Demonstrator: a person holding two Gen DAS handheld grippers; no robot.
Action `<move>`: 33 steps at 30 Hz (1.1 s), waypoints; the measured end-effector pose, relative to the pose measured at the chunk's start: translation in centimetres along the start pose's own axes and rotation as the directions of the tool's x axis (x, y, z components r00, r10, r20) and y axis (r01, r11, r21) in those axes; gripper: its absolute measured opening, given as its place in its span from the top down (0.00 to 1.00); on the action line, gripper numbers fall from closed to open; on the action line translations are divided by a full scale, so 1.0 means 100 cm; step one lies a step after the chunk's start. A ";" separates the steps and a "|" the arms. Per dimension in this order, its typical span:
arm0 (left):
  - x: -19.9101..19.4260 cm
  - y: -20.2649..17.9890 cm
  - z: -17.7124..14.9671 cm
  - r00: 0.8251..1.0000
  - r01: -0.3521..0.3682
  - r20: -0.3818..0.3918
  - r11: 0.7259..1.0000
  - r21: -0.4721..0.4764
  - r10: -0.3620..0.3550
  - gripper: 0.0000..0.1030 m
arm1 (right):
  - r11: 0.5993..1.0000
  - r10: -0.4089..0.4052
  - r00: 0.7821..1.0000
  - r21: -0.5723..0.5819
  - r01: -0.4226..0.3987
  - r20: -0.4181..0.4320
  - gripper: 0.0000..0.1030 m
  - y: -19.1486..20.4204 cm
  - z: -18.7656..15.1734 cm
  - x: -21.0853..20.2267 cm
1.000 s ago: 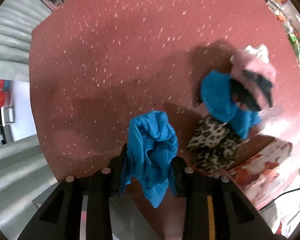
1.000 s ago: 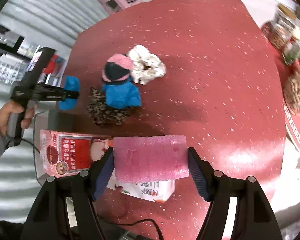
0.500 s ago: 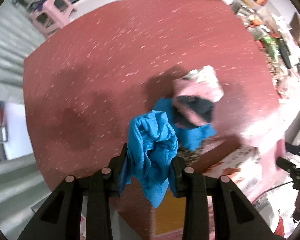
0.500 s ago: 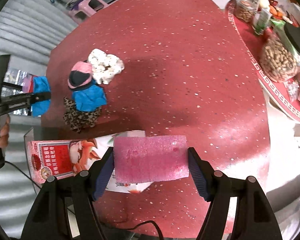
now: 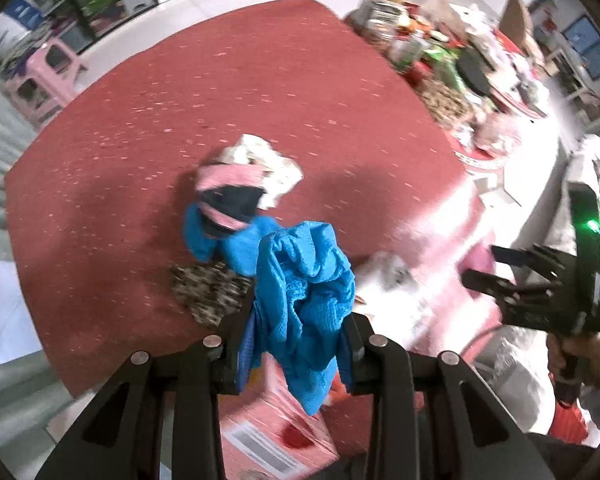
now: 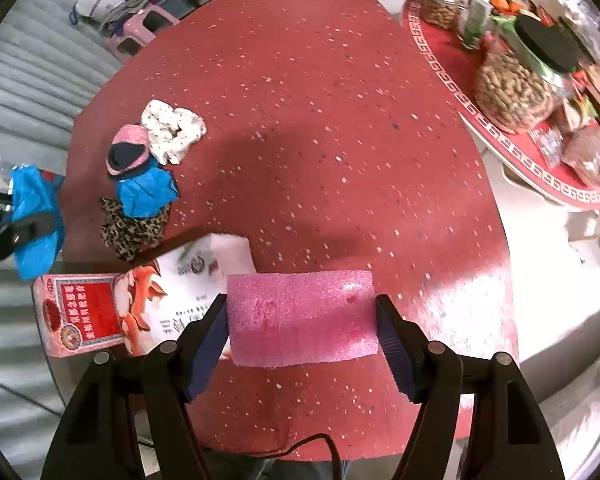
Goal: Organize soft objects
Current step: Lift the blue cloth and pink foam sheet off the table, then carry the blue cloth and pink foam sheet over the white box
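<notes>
The left tongs pinch a bunched blue cloth, which hangs clear of the red desk. Compared with a second ago, the cloth sits the same way in the grip, but the view beneath has shifted: the pile of soft things (a pink-and-dark piece, another blue cloth, a spotted white one and a leopard-print piece) now lies closer beneath the carried cloth, and a printed box has come in directly below. The right tongs clamp a pink sponge across its ends, held above the desk near the box, grip unchanged. Both items appear in transit to the pile or the box; motion blur in the left view leaves the destination uncertain.
</notes>
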State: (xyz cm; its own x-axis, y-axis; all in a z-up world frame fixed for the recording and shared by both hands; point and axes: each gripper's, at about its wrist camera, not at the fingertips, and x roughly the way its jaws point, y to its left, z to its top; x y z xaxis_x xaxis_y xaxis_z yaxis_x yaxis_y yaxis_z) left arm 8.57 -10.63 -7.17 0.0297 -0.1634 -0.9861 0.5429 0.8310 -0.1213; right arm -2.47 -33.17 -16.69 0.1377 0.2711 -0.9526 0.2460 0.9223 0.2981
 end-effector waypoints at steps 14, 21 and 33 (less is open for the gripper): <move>-0.011 -0.071 -0.064 0.994 0.104 0.002 0.983 0.153 -0.106 0.65 | 0.996 -0.074 0.997 0.053 0.075 -0.024 0.30 -0.001 -0.060 0.000; 0.004 -0.087 -0.118 0.992 0.124 -0.068 0.962 0.245 -0.111 0.65 | 0.994 -0.096 0.993 0.047 0.099 -0.065 0.30 0.012 -0.091 0.013; 0.045 -0.055 -0.187 0.982 0.087 -0.180 0.984 0.157 -0.058 0.65 | 0.993 -0.113 0.987 -0.047 0.108 -0.112 0.30 0.054 -0.122 0.030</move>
State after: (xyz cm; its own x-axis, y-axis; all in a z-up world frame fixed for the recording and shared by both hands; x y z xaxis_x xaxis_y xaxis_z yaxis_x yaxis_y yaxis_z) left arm -9.96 -6.01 -13.04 -0.1531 -0.1132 -0.9817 0.6685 0.7197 -0.1872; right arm -12.42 -24.01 -18.71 0.0007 0.1942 -0.9810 0.2138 0.9583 0.1898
